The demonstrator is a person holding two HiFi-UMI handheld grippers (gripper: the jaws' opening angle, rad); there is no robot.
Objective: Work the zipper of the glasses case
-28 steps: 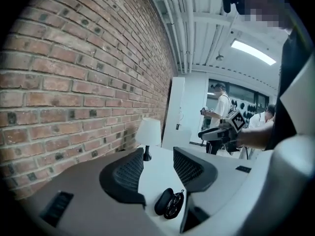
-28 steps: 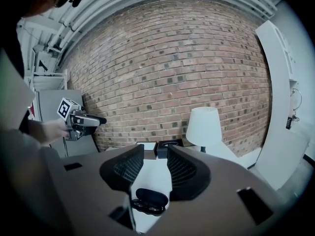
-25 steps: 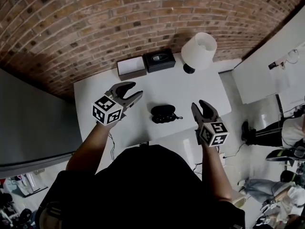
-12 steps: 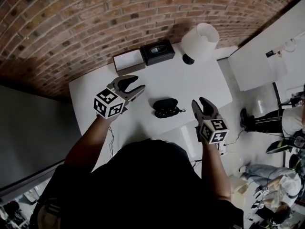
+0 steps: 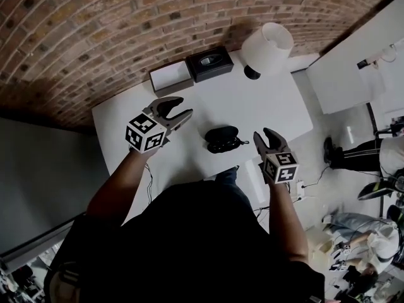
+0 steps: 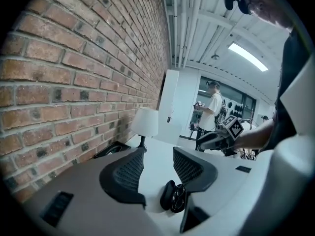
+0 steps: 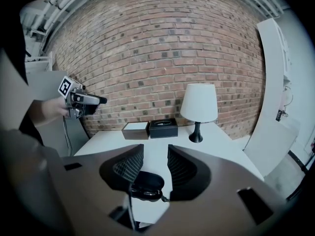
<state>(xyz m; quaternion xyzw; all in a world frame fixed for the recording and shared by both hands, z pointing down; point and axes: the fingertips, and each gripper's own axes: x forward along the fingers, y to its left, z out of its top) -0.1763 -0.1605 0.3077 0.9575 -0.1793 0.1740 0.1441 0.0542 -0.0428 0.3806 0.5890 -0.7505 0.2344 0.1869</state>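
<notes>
The case (image 5: 222, 139) lies lengthwise between us, its pull end toward our right gripper (image 5: 265, 133), the nearer one. That and our left gripper (image 5: 183, 107) both gape, empty.

The head view looks steeply down on the table (image 5: 252, 106), the left gripper view low along the brick wall (image 6: 74, 58), the right gripper view straight at it; all 3 share the glasses case (image 5: 222, 137) and lamp (image 5: 267, 48).
</notes>
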